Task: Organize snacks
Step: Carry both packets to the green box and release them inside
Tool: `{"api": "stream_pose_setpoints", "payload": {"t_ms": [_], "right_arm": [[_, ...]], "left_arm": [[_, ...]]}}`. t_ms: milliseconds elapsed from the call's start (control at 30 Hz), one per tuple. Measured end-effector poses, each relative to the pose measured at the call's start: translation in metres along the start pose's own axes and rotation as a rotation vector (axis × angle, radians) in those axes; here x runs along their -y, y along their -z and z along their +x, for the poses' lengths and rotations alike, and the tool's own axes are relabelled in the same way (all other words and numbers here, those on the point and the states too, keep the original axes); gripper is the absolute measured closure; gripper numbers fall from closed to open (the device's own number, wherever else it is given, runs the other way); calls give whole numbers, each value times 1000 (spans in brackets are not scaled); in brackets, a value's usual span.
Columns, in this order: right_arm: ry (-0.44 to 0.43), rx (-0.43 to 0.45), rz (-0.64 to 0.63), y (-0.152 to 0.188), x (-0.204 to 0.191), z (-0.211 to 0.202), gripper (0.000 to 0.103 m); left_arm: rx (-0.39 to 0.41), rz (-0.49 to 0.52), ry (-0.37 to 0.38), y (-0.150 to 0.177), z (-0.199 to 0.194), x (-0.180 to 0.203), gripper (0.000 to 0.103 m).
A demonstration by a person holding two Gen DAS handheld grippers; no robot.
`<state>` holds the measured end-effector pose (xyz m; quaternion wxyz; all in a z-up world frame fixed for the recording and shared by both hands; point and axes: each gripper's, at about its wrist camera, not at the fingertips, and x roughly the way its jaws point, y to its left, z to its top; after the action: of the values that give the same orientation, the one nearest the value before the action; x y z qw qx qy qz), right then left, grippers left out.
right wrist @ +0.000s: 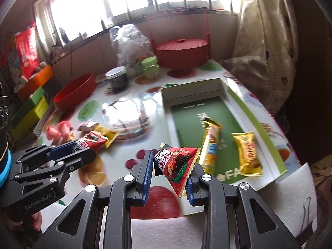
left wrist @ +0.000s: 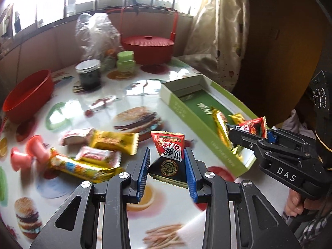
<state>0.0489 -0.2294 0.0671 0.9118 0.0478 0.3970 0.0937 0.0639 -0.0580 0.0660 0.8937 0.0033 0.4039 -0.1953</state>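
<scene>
My left gripper [left wrist: 167,155] is shut on a red and black triangular snack packet [left wrist: 169,151], held above the table. My right gripper [right wrist: 172,166] is shut on a like red packet [right wrist: 176,166]. It hangs just left of the green box [right wrist: 166,112], near that box's front end. In the left wrist view the right gripper [left wrist: 238,132] reaches over the green box [left wrist: 186,114] with its packet [left wrist: 254,126]. In the right wrist view the left gripper [right wrist: 91,147] carries its packet [right wrist: 91,142] at the left. Two gold snack packs [right wrist: 210,145] [right wrist: 248,152] lie inside the box. Several loose snacks [left wrist: 99,151] lie on the table.
A red bowl [left wrist: 29,97], a dark jar [left wrist: 89,74], green tubs [left wrist: 125,61], a clear plastic bag [left wrist: 95,33] and a red lidded basket [left wrist: 147,45] stand at the back. Pink spools [left wrist: 29,151] lie at the left. A curtain [left wrist: 215,31] hangs on the right.
</scene>
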Motion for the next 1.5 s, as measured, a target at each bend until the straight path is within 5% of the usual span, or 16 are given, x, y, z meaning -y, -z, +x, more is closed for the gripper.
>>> {"api": "stream_pose_setpoints", "payload": {"t_ms": [567,1100,1500], "right_arm": [[111,-1,59,1,57,3,77],[174,-17,59,5,77,22,77],[172,-14,55,6,80,23,60]], "left_arm": [[-43,49,112,-27,45,56,69],[-80,88,101,-30,70,78,69],[-77,89,107,-33,72,79,66]]}}
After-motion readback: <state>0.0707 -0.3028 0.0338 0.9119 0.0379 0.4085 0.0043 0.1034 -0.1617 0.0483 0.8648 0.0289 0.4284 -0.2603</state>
